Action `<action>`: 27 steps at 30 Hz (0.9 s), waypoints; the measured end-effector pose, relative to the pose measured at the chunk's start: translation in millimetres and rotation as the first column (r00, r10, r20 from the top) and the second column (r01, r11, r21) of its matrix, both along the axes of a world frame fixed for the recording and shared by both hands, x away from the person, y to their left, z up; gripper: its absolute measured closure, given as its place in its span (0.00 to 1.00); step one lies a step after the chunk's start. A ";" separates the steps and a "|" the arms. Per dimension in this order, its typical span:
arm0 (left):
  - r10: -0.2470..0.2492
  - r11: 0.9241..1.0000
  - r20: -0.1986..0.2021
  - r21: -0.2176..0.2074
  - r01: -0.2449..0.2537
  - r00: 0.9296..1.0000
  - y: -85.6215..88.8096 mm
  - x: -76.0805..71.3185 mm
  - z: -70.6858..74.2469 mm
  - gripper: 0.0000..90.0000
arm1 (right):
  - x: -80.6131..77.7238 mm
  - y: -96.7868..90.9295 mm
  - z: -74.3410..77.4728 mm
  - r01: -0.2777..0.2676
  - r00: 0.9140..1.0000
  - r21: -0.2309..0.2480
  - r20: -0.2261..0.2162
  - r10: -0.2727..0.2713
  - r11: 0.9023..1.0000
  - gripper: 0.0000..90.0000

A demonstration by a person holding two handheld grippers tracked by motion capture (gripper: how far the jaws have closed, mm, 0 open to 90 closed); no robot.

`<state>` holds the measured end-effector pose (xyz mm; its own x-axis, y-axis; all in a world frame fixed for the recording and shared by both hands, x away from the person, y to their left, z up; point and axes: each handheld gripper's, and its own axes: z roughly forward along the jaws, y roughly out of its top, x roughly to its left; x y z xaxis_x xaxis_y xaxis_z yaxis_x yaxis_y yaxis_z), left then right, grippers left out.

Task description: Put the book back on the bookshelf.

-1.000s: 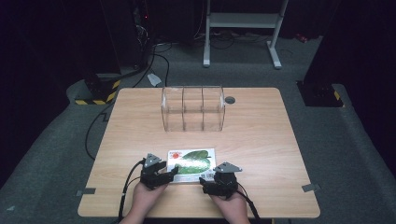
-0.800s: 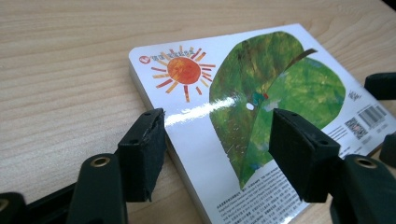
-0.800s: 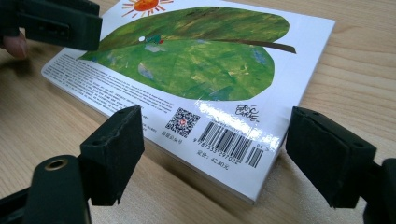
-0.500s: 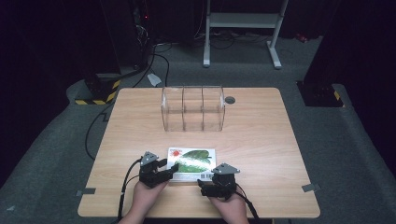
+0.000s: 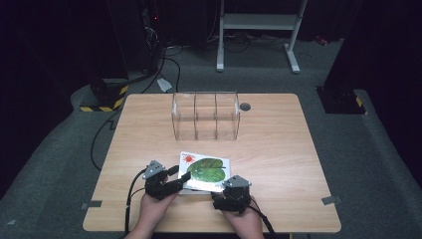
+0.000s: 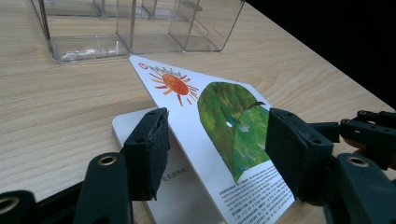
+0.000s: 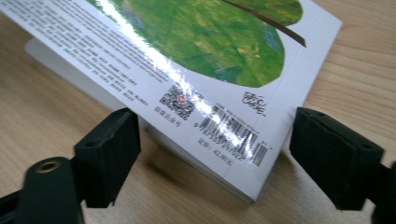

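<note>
A picture book [image 5: 205, 170] with a green leaf and a red sun on its white cover lies near the table's front edge. My left gripper [image 5: 179, 175] is at its left side. The cover [image 6: 224, 121] is tilted up off the page [image 6: 187, 200] below and passes between the wide jaws. They have just been closing, and the pads do not press on it. My right gripper [image 5: 219, 190] is at the book's near right corner. That barcode corner [image 7: 219, 130] sits between its jaws, which have just been closing and stand apart from it.
A clear plastic organiser [image 5: 205, 115] with three compartments stands at the middle back of the wooden table [image 5: 278, 144]. A small black disc [image 5: 244, 106] lies to its right. Cables trail from both grippers over the front edge.
The left gripper has risen a little at the book's left edge, and the cover stands tilted up there. The right gripper has kept its place.
</note>
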<state>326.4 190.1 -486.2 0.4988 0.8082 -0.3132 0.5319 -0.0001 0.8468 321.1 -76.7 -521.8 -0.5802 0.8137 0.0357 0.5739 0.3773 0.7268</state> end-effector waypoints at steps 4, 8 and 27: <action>-0.006 1.000 -0.005 -0.006 0.006 1.000 0.9 0.3 -0.5 0.44 | 0.5 -2.5 -0.2 0.007 1.000 0.031 -0.014 -0.007 0.999 0.23; 0.006 1.000 -0.007 0.004 -0.006 1.000 4.5 1.6 -1.7 0.43 | 0.8 -2.7 -0.1 0.007 1.000 0.033 -0.016 -0.007 0.999 0.24; -0.094 0.995 -0.145 -0.039 0.089 0.985 -0.7 27.4 -20.2 0.53 | 1.0 -2.3 -0.3 0.006 1.000 0.024 -0.025 -0.005 1.000 0.24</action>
<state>353.7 189.4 -506.4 0.5166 0.7498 -0.4134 0.6496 -0.0286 0.7598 322.1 -79.0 -522.1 -0.5746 0.8155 0.0695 0.5937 0.3569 0.7212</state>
